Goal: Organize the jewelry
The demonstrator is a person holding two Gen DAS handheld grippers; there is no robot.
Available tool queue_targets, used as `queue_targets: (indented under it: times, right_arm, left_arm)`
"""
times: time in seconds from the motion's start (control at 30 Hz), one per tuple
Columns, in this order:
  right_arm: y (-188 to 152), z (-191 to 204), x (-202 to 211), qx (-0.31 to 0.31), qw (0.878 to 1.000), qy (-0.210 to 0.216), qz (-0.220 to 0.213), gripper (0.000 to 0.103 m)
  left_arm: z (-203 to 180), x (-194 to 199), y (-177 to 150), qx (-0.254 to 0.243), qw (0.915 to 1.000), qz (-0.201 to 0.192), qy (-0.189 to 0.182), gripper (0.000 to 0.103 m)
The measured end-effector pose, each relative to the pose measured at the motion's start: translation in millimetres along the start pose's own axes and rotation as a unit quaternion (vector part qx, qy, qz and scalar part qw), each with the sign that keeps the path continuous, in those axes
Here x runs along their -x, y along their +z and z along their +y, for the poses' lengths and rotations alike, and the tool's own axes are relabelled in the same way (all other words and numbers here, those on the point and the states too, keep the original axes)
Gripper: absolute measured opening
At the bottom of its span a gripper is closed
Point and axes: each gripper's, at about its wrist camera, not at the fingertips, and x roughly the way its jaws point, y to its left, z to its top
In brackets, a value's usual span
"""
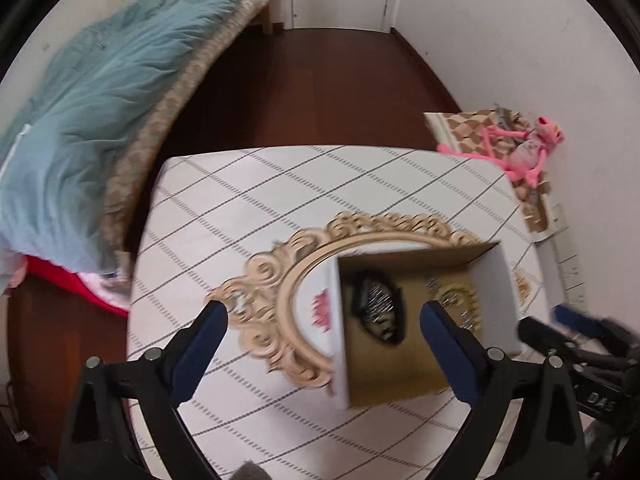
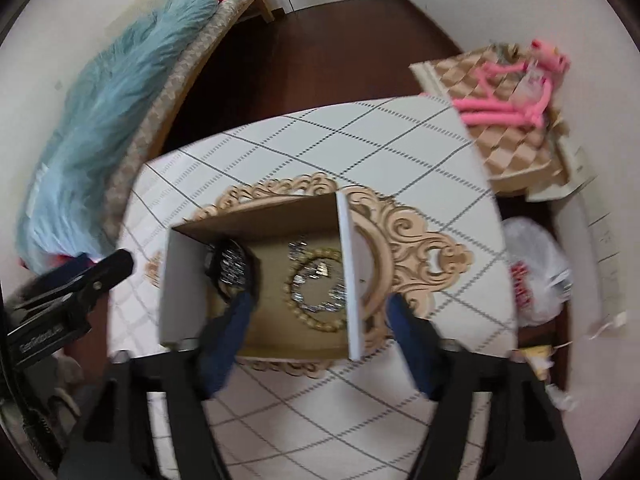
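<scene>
An open cardboard box stands on an ornate gold-framed tray on the table. Inside lie a black and silver piece and a gold bead bracelet with silver sparkly jewelry. My left gripper is open and empty, its fingers straddling the box's left wall. My right gripper is open and empty above the box's near right part, over the bracelet. The right gripper also shows in the left wrist view, at the right edge.
The table has a white cloth with a grey diamond grid. A bed with a teal blanket lies left. A checkered box with a pink plush toy sits at the right. A white plastic bag lies right of the table.
</scene>
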Motion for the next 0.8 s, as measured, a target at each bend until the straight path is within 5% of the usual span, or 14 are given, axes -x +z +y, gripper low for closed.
queue_targets:
  times: [0.13, 0.33, 0.8]
  right_arm:
    - [-14.8, 9.3, 3.6, 0.025, 0.998, -0.057, -0.008, 0.096]
    - [-35.2, 8.0, 19.8, 0.024, 0.995, -0.093, -0.026, 0.099]
    - [-76.7, 24.7, 136.5, 0.015, 0.989, -0.102, -0.109, 0.099]
  left_arm:
    - [1.4, 1.2, -22.6, -0.002, 0.9995, -0.002, 0.030, 0.099]
    - [4.5, 16.4, -44.9, 0.009, 0.9991, -0.002, 0.040, 0.100]
    - [-5.1, 130.9, -71.0, 0.010, 0.9966, -0.077, 0.027, 0.100]
